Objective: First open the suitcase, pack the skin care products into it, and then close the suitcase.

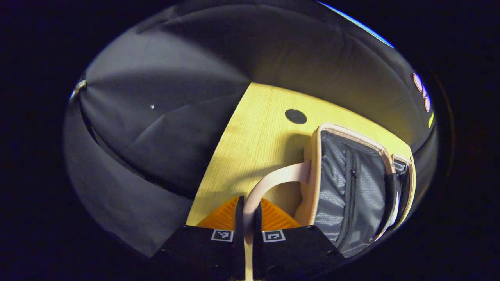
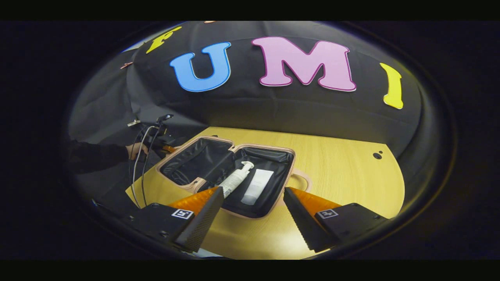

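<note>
Left gripper (image 1: 247, 218), bottom centre, clamps the suitcase handle (image 1: 269, 183). Right gripper (image 2: 254, 207) jaws spread wide over open suitcase (image 2: 187, 150) holding pump bottle (image 2: 235, 179) and tube (image 2: 257, 186).

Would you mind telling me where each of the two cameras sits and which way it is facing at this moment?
Left gripper view: rides on the left hand-held gripper, looking along its fingers, closed on the suitcase handle, toward the lid's grey lining and the wooden table.
Right gripper view: rides on the right hand-held gripper, open above the table, looking down into the open suitcase holding a pump bottle and a tube; a hand and sleeve show farther left.
Shared: the suitcase and table.
</note>
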The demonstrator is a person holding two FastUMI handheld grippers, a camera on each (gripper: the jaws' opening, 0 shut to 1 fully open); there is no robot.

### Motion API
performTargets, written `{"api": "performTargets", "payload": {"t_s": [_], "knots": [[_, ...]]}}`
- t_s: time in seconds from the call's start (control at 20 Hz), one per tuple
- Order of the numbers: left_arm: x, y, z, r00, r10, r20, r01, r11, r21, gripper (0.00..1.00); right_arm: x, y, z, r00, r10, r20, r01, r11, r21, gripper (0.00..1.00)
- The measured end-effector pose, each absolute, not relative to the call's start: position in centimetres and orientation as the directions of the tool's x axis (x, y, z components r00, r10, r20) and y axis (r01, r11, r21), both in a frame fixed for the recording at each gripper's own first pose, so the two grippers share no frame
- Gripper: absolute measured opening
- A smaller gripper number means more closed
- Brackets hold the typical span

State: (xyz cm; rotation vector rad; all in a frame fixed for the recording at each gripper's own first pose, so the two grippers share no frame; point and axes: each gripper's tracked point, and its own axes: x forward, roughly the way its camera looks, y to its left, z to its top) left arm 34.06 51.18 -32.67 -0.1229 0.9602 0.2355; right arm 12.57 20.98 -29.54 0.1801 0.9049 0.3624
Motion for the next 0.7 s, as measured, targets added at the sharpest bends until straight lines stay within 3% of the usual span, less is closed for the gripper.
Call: {"api": "performTargets", "payload": {"t_s": [0.15,0.35,0.55,0.7], "knots": [[34.5,50.5,-27.9,0.623,0.164,-0.765,-0.201,0.979,0.046,0.12,12.7,21.0,-29.2,0.570,0.390,-0.723,-0.233,0.921,0.314,0.98],[34.5,46.5,-16.6,0.750,0.121,-0.650,-0.106,0.992,0.062,0.11,13.0,20.1,-28.2,0.590,0.382,-0.711,-0.217,0.924,0.316,0.98],[33.0,38.6,-4.8,0.835,0.001,-0.550,0.041,0.997,0.063,0.10,13.0,17.1,-26.9,0.630,0.334,-0.701,-0.183,0.941,0.283,0.98],[31.1,32.1,0.3,0.883,-0.016,-0.469,0.060,0.995,0.079,0.10,12.7,14.1,-25.9,0.658,0.286,-0.696,-0.151,0.957,0.249,0.98]]}}
